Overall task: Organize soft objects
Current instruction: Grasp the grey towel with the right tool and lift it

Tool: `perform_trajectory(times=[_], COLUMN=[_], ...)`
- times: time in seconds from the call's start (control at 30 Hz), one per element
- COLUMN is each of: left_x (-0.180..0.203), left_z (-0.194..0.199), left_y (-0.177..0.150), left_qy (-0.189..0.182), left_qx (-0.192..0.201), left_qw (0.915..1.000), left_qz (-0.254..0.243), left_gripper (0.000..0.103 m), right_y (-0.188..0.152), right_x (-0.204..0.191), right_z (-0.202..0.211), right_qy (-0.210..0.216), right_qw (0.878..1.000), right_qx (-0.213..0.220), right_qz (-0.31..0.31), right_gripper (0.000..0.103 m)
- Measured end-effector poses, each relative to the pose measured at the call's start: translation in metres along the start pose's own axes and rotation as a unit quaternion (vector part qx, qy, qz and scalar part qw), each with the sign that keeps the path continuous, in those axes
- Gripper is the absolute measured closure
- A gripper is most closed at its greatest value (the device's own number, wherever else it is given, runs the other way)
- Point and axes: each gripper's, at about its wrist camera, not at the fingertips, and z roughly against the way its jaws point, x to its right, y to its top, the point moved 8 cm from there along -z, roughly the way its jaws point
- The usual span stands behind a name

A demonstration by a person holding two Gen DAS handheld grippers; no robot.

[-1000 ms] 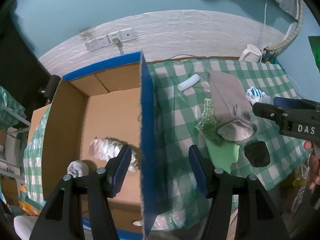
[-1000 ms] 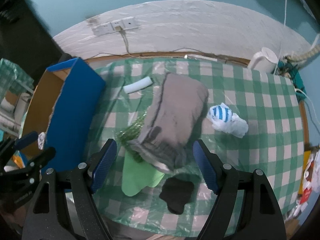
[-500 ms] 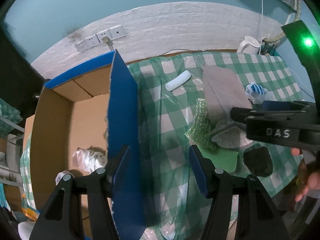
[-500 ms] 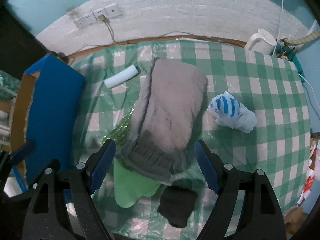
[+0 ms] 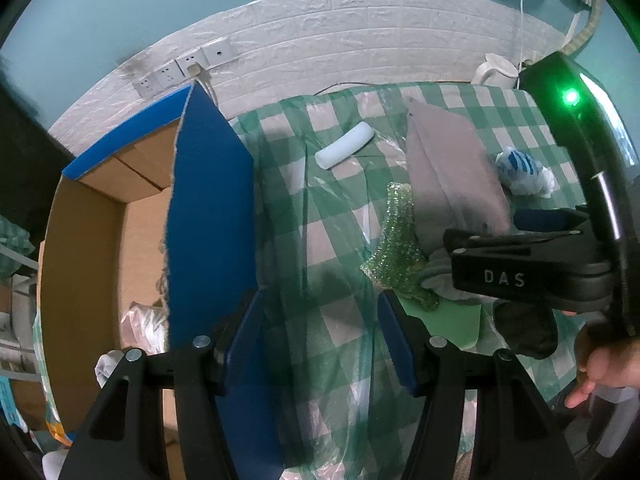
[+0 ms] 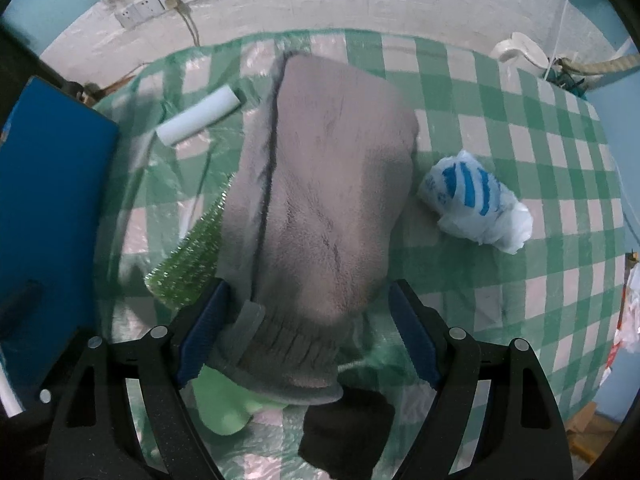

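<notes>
A folded grey fleece garment (image 6: 320,200) lies on the green checked table (image 6: 520,160); it also shows in the left wrist view (image 5: 452,176). My right gripper (image 6: 306,324) is open, its jaws either side of the garment's ribbed near end. Under it lie a light green cloth (image 6: 224,408), green bubble wrap (image 6: 188,268) and a black cloth (image 6: 344,432). My left gripper (image 5: 320,336) is open and empty over the table's near left part, beside the blue cardboard box (image 5: 208,216).
A white foam roll (image 6: 196,116) and a crumpled white and blue bag (image 6: 476,204) lie on the table. The box holds a plastic bag (image 5: 144,320) and a white sock (image 5: 106,364). A white kettle (image 5: 496,70) stands at the back right.
My right gripper has moved forward and down until its jaws straddle the grey garment's near end. My left gripper has shifted right, from over the box to over the table.
</notes>
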Motion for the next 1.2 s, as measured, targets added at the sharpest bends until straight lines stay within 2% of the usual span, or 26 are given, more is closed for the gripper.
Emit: perform_trajectory(times=[0.1, 0.3, 0.33, 0.37, 0.4, 0.6, 0.7, 0.77, 0.93, 1.03, 1.2], left_x=[0.001, 0.001, 0.001, 0.001, 0.001, 0.004, 0.008, 0.011, 0.020, 0.027, 0.041], left_z=[-0.003, -0.004, -0.004, -0.004, -0.004, -0.005, -0.006, -0.008, -0.013, -0.017, -0.024], left_y=[0.000, 0.000, 0.000, 0.000, 0.000, 0.000, 0.001, 0.000, 0.003, 0.006, 0.013], left_qy=[-0.002, -0.003, -0.003, -0.002, -0.002, -0.005, -0.006, -0.006, -0.009, -0.008, -0.018], left_qx=[-0.004, -0.005, -0.005, -0.005, -0.005, -0.007, -0.006, -0.007, -0.008, -0.009, -0.007], left_qw=[1.0000, 1.0000, 1.0000, 1.0000, 1.0000, 1.0000, 0.9999, 0.9999, 0.9996, 0.9993, 0.9986], left_qz=[0.002, 0.003, 0.002, 0.002, 0.002, -0.002, -0.009, -0.013, -0.025, -0.036, -0.049], left_gripper=[0.042, 0.042, 0.042, 0.042, 0.042, 0.042, 0.041, 0.035, 0.034, 0.028, 0.026], right_y=[-0.003, -0.010, -0.011, -0.011, -0.011, -0.015, -0.017, -0.019, -0.026, -0.028, -0.026], right_x=[0.005, 0.016, 0.017, 0.018, 0.016, 0.009, 0.011, 0.016, 0.027, 0.034, 0.035], right_z=[-0.007, -0.025, -0.026, -0.026, -0.026, -0.008, 0.002, 0.007, 0.018, 0.027, 0.030], right_qy=[0.003, 0.043, 0.050, 0.058, 0.074, 0.061, 0.063, 0.063, 0.037, 0.025, 0.030], right_qw=[1.000, 0.998, 0.998, 0.998, 0.997, 0.998, 0.997, 0.997, 0.998, 0.998, 0.998], right_qx=[-0.008, -0.031, -0.029, -0.028, -0.027, 0.008, 0.016, 0.019, 0.020, 0.023, 0.022], right_qz=[-0.008, -0.027, -0.029, -0.029, -0.026, 0.022, 0.034, 0.037, 0.044, 0.046, 0.041], right_gripper=[0.022, 0.022, 0.025, 0.040, 0.050, 0.078, 0.081, 0.082, 0.082, 0.082, 0.082])
